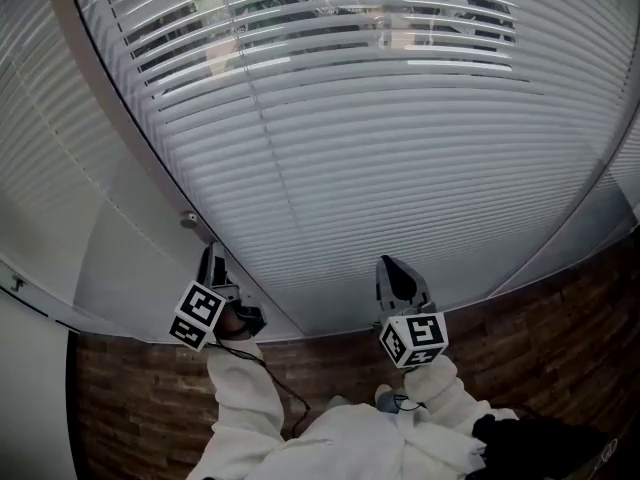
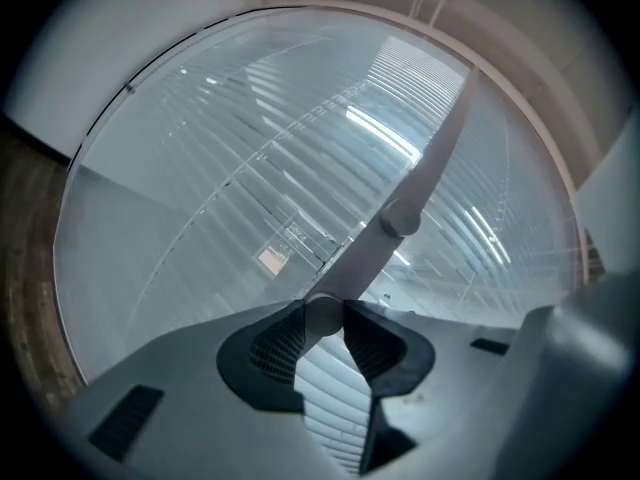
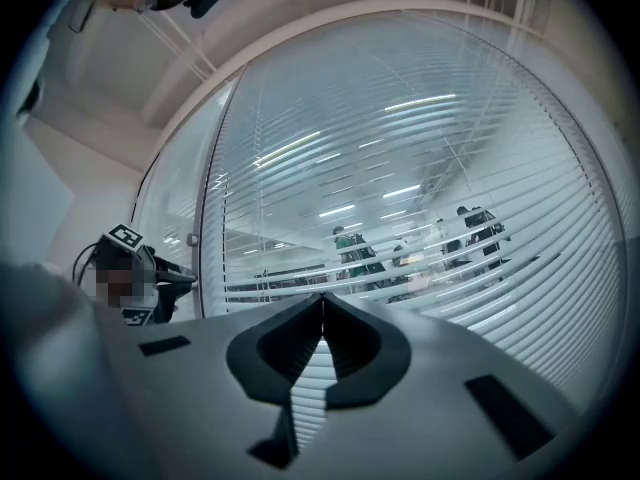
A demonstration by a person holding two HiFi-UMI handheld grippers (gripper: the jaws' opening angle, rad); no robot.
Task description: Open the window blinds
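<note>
At the left, the left claw pinches the lower end of the wand, a pale rod which goes up and to the right in front of the window blinds. In the head view this claw stands near the left edge of the blinds, beside the frame. The blinds hang down over the whole window. Through the gaps between some slats, people are seen behind the glass. At the right, the right claw is pressed together with nothing in it, and it points toward the slats.
</note>
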